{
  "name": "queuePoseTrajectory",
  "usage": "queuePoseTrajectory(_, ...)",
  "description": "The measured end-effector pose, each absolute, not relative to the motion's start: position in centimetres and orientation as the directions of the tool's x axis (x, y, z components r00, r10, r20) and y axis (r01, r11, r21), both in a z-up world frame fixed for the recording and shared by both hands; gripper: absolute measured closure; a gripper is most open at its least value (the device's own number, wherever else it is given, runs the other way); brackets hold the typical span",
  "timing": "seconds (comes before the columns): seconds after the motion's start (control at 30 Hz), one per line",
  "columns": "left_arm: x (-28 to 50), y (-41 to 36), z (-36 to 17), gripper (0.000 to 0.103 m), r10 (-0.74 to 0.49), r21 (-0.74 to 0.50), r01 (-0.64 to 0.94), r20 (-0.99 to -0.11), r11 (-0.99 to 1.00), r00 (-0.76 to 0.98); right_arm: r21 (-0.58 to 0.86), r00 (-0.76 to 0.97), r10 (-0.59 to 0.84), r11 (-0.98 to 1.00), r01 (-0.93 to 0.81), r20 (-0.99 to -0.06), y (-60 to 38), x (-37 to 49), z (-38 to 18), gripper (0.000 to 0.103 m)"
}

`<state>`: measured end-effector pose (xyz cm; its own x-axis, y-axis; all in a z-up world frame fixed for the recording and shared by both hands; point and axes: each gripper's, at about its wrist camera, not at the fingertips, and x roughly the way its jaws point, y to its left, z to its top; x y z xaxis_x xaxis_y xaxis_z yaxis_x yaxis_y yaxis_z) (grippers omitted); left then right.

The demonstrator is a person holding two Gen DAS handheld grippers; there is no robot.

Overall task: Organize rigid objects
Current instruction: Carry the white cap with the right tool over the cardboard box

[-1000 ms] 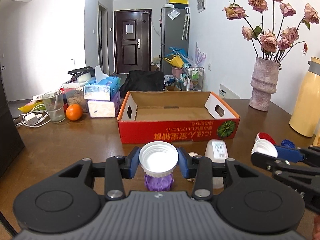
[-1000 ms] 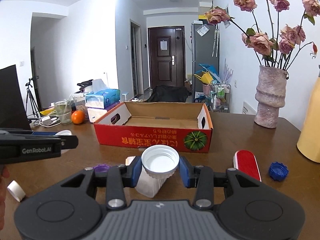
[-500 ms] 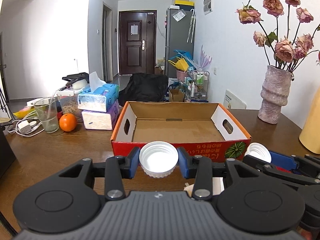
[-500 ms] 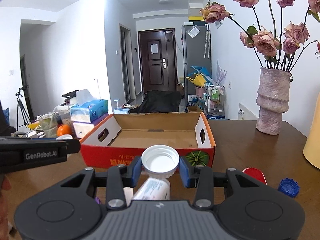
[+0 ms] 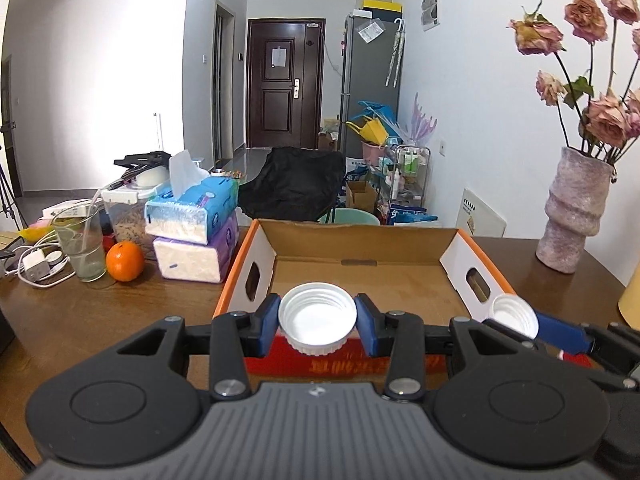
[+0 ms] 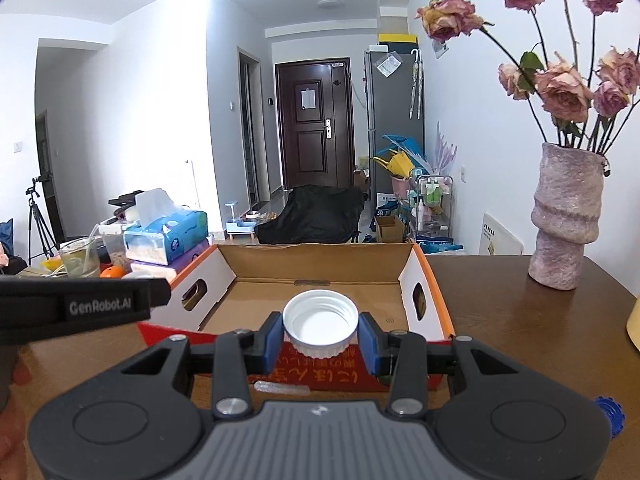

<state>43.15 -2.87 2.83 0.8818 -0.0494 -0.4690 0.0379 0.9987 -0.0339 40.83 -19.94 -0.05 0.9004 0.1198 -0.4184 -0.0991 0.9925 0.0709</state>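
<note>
My left gripper (image 5: 317, 326) is shut on a white plastic lid (image 5: 317, 320), open side up, just above the front wall of the red cardboard box (image 5: 360, 268). My right gripper (image 6: 320, 334) is shut on a second white lid (image 6: 320, 322), held over the front edge of the same box (image 6: 316, 272). In the left wrist view the right gripper's lid (image 5: 514, 316) shows at the right, by the box's right wall. The box interior looks empty. A blue cap (image 6: 608, 414) lies on the table at the lower right.
Tissue packs (image 5: 192, 228), an orange (image 5: 125, 261), a glass (image 5: 80, 246) and chargers crowd the table's left. A pink vase with dried roses (image 6: 566, 220) stands at the right, a yellow flask (image 5: 630, 296) beyond it. A clear wrapper (image 6: 282, 388) lies before the box.
Both grippers rose from the table and moved forward to the box's front edge, each carrying its white lid. The bottle, purple cap and red lid dropped out of view below.
</note>
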Motion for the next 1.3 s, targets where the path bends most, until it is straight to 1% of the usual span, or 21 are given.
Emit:
queuePoseTrajectory(0.3,47.2,-2.7,2.8,0.062,-0.044,-0.032,0.032,-0.476,0.999,0.878,0.082,0.893,0.122,0.992,-0.095,-0.433,-19.7,45.3,-0.7,0.064)
queuePoseTrajectory(0.8,53.9,-2.9,1.3,0.062,-0.018,0.001,0.021,-0.506,1.0,0.862,0.041,0.878,0.095,0.995,-0.086,-0.469,-19.3,51.6,-2.4,0.064)
queuePoseTrajectory(1.3,58.2,-3.3,-1.2,0.062,-0.006,0.033,0.03,-0.557,0.999,0.83,0.014,0.859,0.073,0.997,-0.076,-0.506,-19.3,55.1,-4.1,0.064)
